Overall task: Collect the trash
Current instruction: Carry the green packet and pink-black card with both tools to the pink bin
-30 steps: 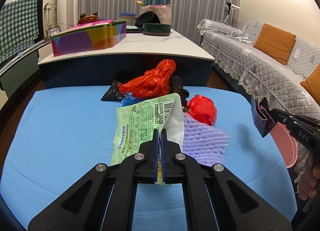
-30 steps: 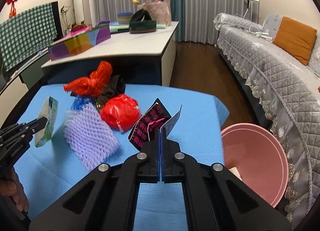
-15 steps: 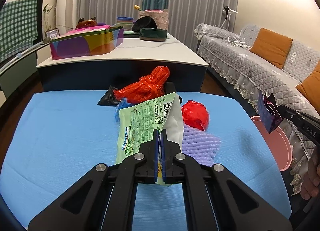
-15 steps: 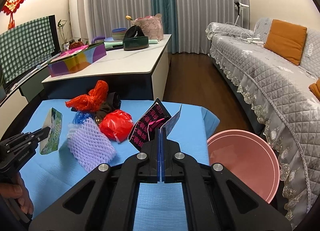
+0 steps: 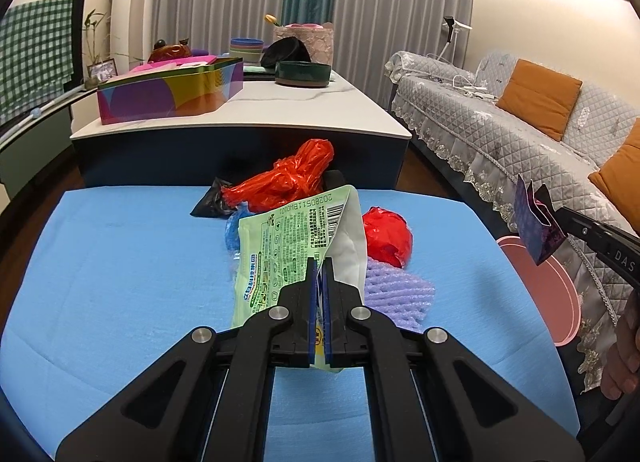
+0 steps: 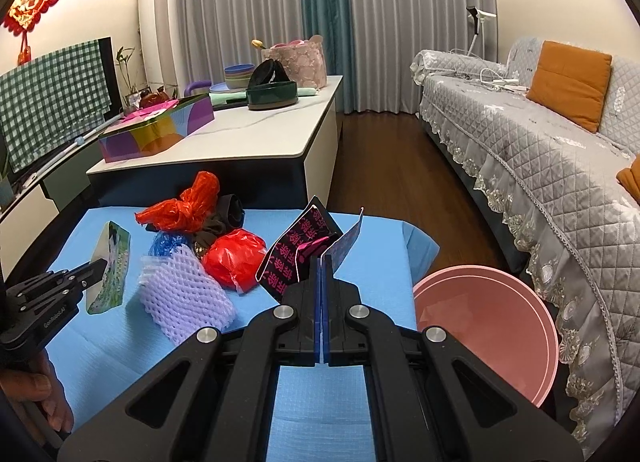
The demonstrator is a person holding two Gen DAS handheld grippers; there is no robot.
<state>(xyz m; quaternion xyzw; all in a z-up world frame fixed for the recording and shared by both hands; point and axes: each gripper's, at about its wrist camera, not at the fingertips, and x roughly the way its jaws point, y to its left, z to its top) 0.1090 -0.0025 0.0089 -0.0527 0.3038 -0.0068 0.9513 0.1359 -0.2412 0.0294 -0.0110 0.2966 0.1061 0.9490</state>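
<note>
1. The left gripper is clenched on the lower edge of a green packet. It holds the packet up off the blue table, probably so that it can be carried away without dragging the other rubbish.
2. Behind and beside the packet lies the rest of the trash, bunched near the far middle of the table: a purple foam net, a scrap of blue plastic, an orange-red bag, something dark and a red crumpled bag. None of it is held, so these pieces look like later picks.
3. The right gripper is pinched shut on a black wrapper with pink print, held in the air above the table's right part. Gripping it by one corner lets the wrapper hang free, which should make dropping it simple.
4. Past the table's right edge, lower down by the sofa, stands a pink bin with its mouth open upward. It is within easy reach of the right gripper, so the wrapper seems meant for it first and the packet after.
</note>
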